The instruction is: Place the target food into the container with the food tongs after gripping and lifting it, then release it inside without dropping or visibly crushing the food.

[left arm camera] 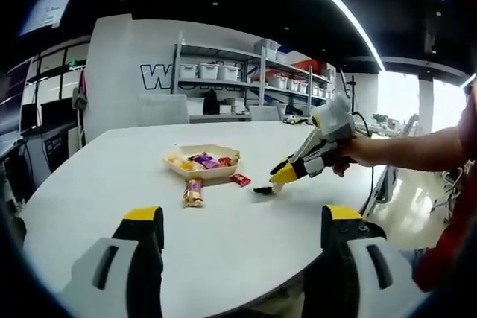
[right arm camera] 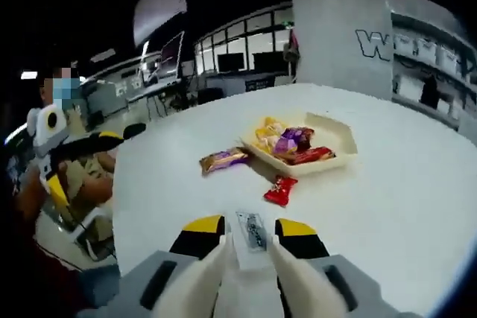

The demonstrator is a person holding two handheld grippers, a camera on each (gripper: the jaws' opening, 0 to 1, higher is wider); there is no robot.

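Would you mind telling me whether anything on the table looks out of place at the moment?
Yes: two wrapped snacks lie on the table outside the container. A gold-wrapped snack and a small red-wrapped snack sit beside it, while the others are piled inside. A dark flat item lies between the right gripper's tips.

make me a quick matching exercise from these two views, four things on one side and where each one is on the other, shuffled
Things:
1. gold-wrapped snack
2. red-wrapped snack
3. purple-wrapped snack
4. dark flat packet

Places:
A. inside the tray
B. between the right gripper's yellow tips
C. on the table, beside the tray, toward the left gripper
D. on the table between the tray and the right gripper

Pairs: 1-C, 2-D, 3-A, 4-B
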